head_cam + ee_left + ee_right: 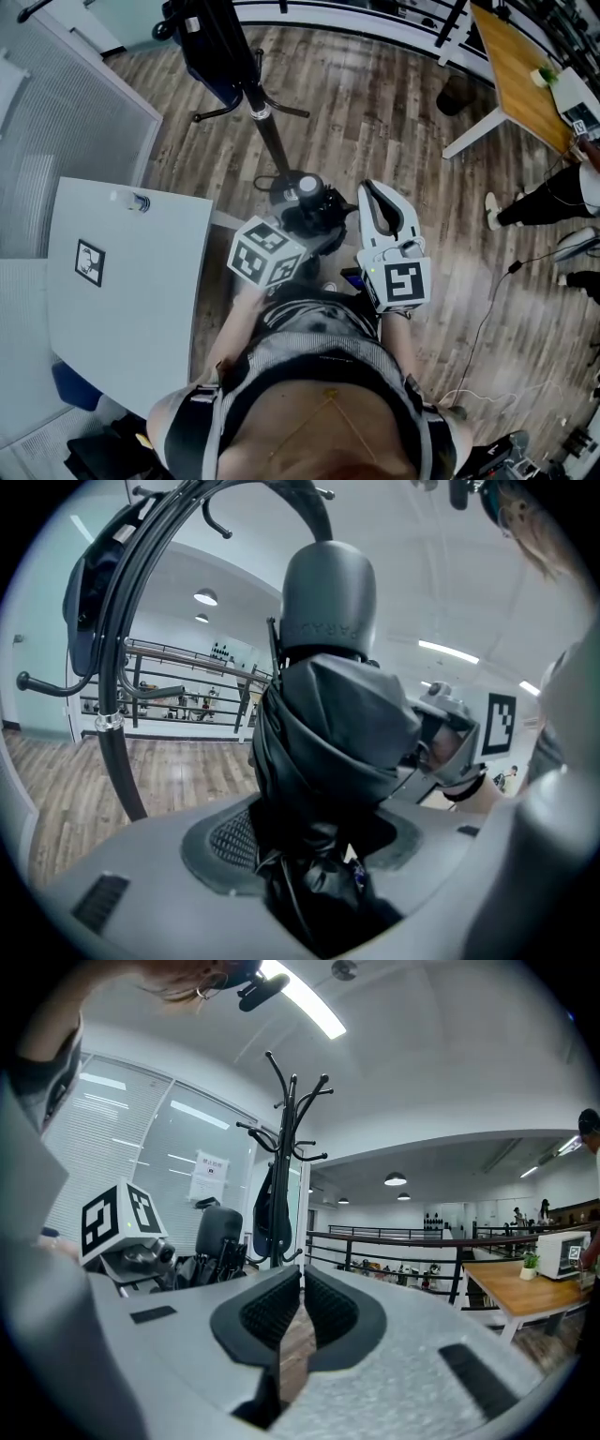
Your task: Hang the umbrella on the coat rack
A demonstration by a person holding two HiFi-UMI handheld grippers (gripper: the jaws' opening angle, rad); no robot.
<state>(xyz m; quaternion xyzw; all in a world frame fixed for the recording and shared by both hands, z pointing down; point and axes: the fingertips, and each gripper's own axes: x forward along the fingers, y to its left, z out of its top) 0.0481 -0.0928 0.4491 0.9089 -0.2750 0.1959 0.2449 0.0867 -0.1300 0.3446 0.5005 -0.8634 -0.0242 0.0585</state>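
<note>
Fabric of the folded black umbrella point(328, 733) is clamped in my left gripper point(319, 864), handle leading, I judge for hooking onto the black metal coat rack point(286, 1147) ahead. My right gripper point(302, 1288) is closed and empty.

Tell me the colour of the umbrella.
The umbrella is black; it shows best in the left gripper view.

A white table point(122, 281) is just left of the left gripper point(305, 225). A wooden table point(520, 70) is far off, right of the right gripper point(380, 192).
</note>
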